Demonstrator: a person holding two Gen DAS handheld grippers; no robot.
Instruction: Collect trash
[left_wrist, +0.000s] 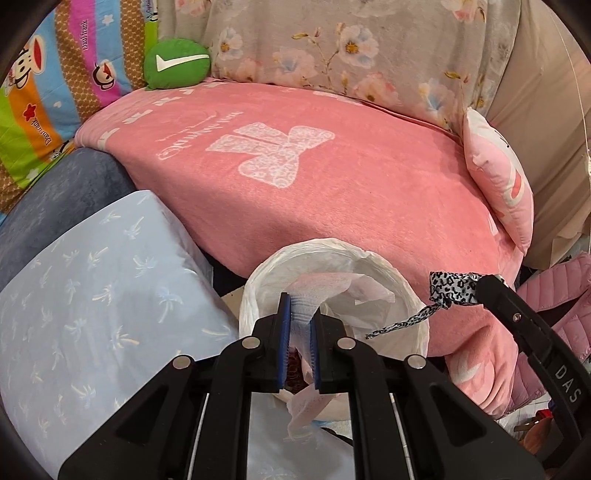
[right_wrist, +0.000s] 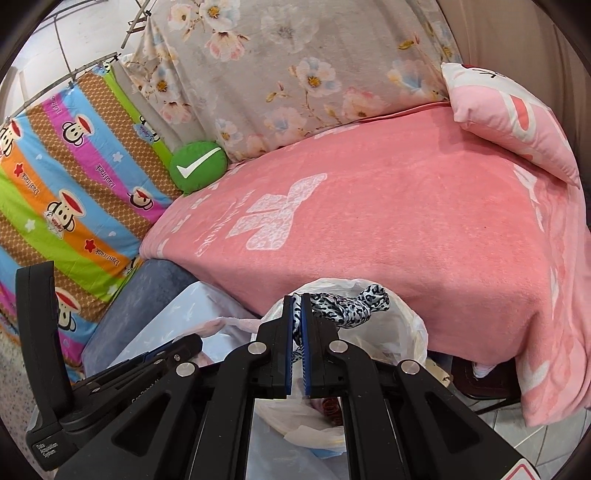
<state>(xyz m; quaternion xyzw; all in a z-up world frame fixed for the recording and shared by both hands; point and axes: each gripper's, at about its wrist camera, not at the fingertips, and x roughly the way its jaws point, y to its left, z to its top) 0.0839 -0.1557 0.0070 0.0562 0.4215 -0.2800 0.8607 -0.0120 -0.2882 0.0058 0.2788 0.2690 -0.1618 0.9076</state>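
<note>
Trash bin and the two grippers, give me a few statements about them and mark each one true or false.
1. The left gripper pinches a white wrapper. True.
2. The right gripper is open and empty. False: it is shut on a leopard-print strip.
3. The bin has a white liner. True.
4. The green cushion shows a cross. False: a white check mark.

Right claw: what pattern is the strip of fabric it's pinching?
Leopard print in black, grey and white on the fabric strip, pinched in the right claw; clearest in the right wrist view.
</note>
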